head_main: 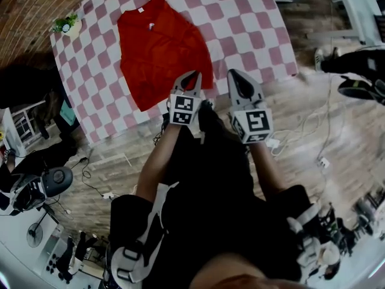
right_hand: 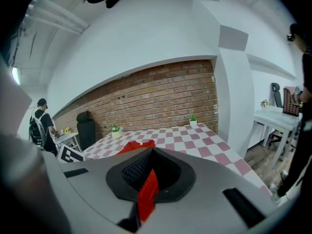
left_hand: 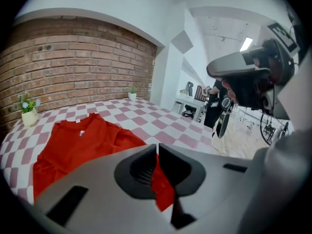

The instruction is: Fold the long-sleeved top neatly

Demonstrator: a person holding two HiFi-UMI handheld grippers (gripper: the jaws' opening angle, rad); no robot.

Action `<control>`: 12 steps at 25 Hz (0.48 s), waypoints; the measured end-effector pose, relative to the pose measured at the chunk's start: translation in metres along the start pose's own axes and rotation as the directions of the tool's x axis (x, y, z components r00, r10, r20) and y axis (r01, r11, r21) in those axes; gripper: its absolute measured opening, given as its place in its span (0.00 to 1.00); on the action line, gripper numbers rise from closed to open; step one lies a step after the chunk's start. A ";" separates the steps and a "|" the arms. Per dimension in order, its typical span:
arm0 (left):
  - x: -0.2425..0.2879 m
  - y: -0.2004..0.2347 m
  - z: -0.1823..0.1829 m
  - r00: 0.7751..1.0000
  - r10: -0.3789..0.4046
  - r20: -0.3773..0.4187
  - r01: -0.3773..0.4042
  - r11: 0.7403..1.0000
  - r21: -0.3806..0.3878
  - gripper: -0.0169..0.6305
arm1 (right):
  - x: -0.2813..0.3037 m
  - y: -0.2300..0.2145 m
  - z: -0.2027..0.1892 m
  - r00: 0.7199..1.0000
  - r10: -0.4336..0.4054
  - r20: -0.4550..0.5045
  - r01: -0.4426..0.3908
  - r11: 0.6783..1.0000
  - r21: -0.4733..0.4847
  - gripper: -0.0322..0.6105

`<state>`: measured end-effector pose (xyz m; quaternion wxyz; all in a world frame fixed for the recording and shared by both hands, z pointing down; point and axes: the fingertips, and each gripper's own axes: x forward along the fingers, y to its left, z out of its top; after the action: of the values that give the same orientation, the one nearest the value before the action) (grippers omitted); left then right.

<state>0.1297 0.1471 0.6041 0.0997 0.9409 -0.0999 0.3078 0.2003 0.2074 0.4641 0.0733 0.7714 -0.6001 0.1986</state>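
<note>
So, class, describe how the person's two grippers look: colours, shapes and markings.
The left gripper and right gripper match: pale grey shells tapering to a point, each with a dark hollow lined by ribbed black pads. Each carries a cube with black-and-white square markers. The person wears dark clothing.

A red top [head_main: 159,47] lies on a pink-and-white checked tablecloth [head_main: 252,29].

Even indoor light, ceiling strip lamp [left_hand: 246,44] glaring; heavy fisheye warp, dark vignetted corners, blurred edges
</note>
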 end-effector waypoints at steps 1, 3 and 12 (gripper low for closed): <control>-0.006 0.003 0.003 1.000 0.010 0.012 -0.010 1.000 -0.009 0.05 | 0.001 0.003 0.001 1.000 0.012 0.003 -0.012 1.000 -0.003 0.06; -0.021 0.010 0.011 0.999 0.033 0.036 -0.033 0.999 -0.022 0.04 | 0.003 0.010 0.005 0.999 0.032 0.005 -0.032 0.999 -0.006 0.06; -0.110 0.071 0.049 0.961 0.227 0.156 -0.214 0.972 -0.096 0.04 | 0.025 0.065 0.040 0.989 0.146 0.028 -0.145 0.989 -0.035 0.06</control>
<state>0.0526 0.0807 0.5082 0.0927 0.9416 -0.2242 0.2337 0.1523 0.1536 0.4297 0.0622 0.7273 -0.6589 0.1815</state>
